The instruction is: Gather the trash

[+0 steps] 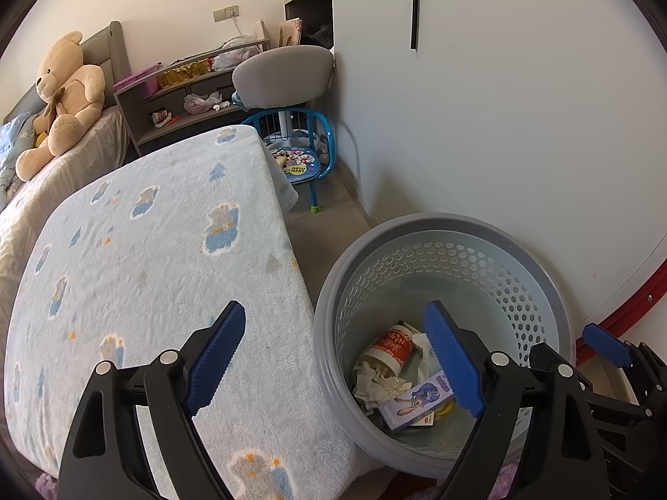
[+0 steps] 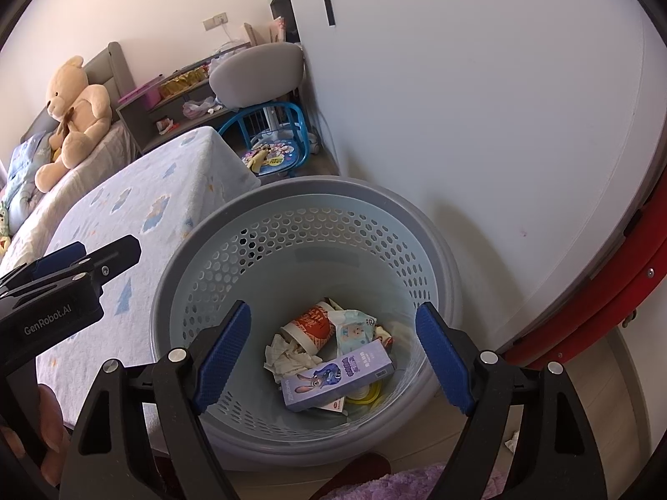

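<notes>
A grey perforated waste basket stands on the floor between the bed and the white wall. Inside lie a red paper cup, crumpled tissue, a purple cartoon box and a wipes packet. My left gripper hovers open and empty above the bed's edge and the basket's left rim. My right gripper hangs open and empty directly over the basket's mouth. The left gripper also shows at the left of the right wrist view.
The bed with a pale blue patterned blanket fills the left. A teddy bear sits at its head. Beyond stand a grey shelf unit, a grey chair and a small blue child's chair. A red curved frame borders the right.
</notes>
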Motion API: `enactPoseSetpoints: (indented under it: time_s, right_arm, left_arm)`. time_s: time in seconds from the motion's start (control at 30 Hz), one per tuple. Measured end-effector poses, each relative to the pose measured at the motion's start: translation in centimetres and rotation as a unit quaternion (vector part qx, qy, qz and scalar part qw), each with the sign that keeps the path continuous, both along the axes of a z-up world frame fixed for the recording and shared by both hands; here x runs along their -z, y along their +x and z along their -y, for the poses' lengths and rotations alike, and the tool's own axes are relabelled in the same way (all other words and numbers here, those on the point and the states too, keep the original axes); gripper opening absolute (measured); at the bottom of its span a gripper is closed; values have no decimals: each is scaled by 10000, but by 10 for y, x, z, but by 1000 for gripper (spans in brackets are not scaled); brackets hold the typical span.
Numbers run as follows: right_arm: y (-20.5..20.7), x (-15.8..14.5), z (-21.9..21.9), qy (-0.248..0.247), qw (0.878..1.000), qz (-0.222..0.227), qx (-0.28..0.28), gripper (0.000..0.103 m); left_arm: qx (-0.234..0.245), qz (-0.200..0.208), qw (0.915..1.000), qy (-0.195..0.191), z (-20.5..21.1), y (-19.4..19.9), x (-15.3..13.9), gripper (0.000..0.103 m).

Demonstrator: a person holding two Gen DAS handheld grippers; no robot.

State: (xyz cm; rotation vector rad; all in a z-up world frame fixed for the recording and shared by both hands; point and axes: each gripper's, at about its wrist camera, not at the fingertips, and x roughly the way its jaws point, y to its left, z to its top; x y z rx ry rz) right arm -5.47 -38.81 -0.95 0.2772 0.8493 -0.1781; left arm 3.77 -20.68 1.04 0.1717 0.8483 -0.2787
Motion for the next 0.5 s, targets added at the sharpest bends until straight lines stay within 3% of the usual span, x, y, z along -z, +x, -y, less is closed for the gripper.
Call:
enactPoseSetpoints:
  time_s: [0.5]
  right_arm:
    - [0, 0, -1, 1, 10000, 5, -3, 80]
  left_arm:
    - [23, -7, 10000, 5, 2, -1, 0, 84]
